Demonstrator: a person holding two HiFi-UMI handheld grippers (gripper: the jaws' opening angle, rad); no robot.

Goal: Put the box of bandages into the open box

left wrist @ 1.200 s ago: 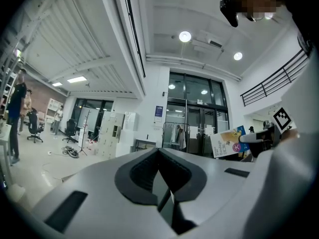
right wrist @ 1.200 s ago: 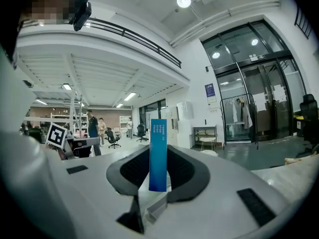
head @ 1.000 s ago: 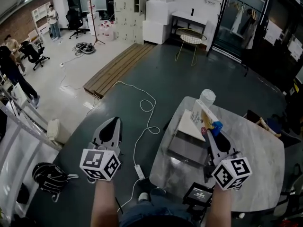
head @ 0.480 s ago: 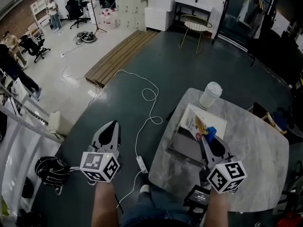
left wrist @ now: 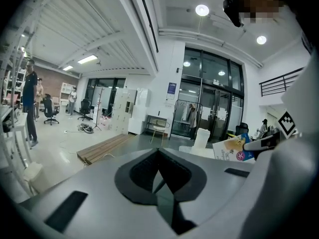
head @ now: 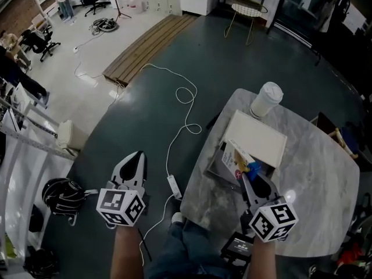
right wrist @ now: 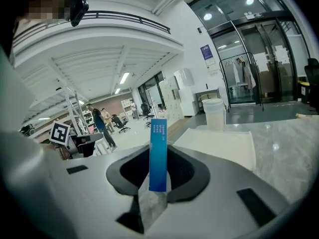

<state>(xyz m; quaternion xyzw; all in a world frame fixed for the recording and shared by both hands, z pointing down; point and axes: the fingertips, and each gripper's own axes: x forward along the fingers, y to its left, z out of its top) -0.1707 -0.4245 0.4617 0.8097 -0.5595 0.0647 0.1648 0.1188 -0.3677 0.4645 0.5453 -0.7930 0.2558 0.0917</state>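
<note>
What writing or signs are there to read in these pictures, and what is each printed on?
On the box of bandages: white print along its blue edge, too small to read.
On the blue wall sign: blurred, unreadable.
On the marker cube: square patterns only, no words.
Nothing legible.

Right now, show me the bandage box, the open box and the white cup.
bandage box (right wrist: 158,153): right gripper view, on its narrow blue side.
open box (head: 258,139): head view, on its white lid.
white cup (head: 271,92): head view, on its top.
</note>
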